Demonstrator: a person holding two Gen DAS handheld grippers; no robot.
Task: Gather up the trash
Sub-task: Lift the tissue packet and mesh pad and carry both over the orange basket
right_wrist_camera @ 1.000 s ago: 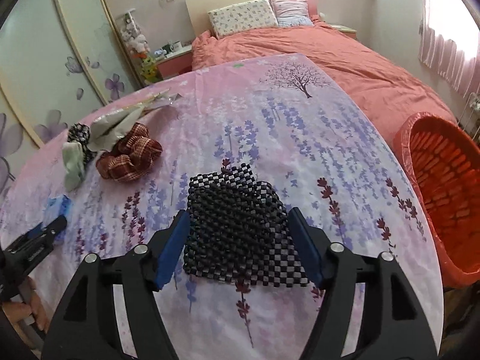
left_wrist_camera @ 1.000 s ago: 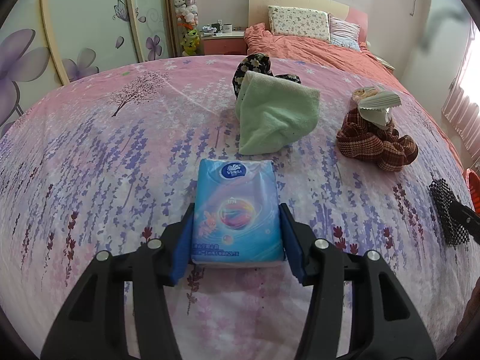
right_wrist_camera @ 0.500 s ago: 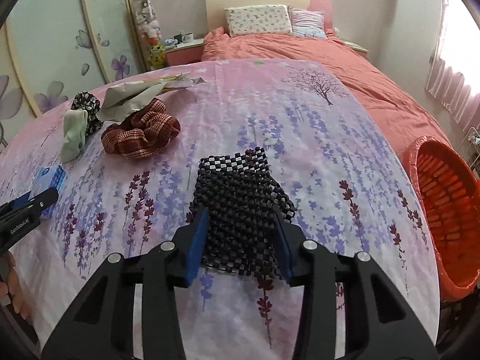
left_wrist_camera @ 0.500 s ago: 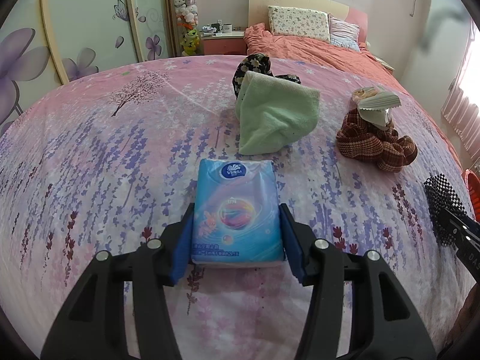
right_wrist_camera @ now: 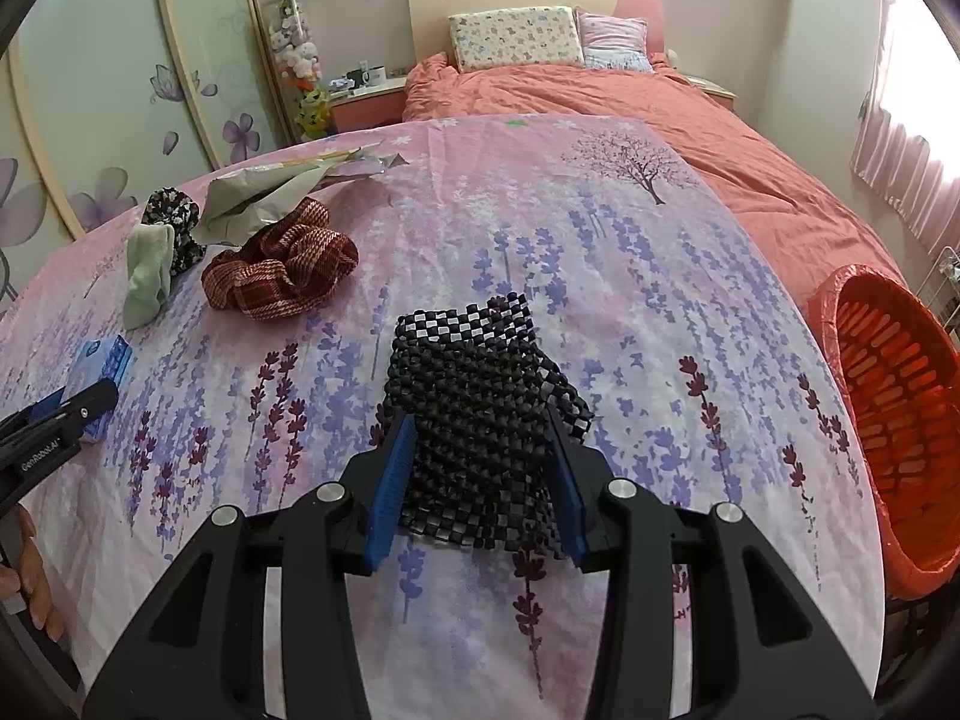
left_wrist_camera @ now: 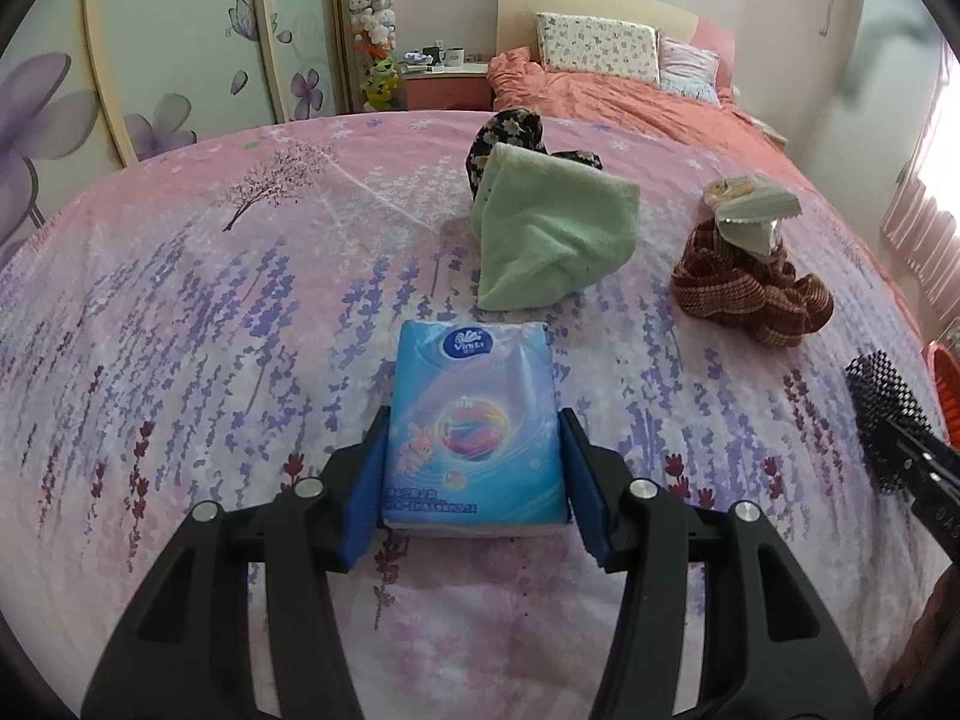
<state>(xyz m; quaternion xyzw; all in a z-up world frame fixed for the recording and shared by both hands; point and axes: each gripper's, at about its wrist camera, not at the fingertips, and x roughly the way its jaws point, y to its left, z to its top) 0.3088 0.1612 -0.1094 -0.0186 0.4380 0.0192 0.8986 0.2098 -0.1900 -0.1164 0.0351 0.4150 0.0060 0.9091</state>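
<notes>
A blue tissue pack [left_wrist_camera: 474, 396] lies on the pink flowered cloth [left_wrist_camera: 240, 330], and my left gripper [left_wrist_camera: 474, 438] is shut on its near half, blue pads against both sides. A black mesh mat [right_wrist_camera: 474, 360] is bunched up between the pads of my right gripper [right_wrist_camera: 480, 438], which is shut on it. The right wrist view also shows the left gripper [right_wrist_camera: 60, 420] at the left edge with the tissue pack [right_wrist_camera: 102, 366]. An orange basket [right_wrist_camera: 888, 396] stands beside the surface on the right.
Farther back lie a green towel [left_wrist_camera: 552, 234], a black floral cloth [left_wrist_camera: 510, 132], a red plaid cloth [left_wrist_camera: 744, 294] and a crumpled grey wrapper [left_wrist_camera: 756, 216]. A bed with coral bedding [right_wrist_camera: 600, 96] stands beyond. A hand [right_wrist_camera: 30, 588] shows at the lower left.
My right gripper's jaws have closed in on the black mesh mat and squeezed it into a narrower bunch. The left gripper and tissue pack have not moved.
</notes>
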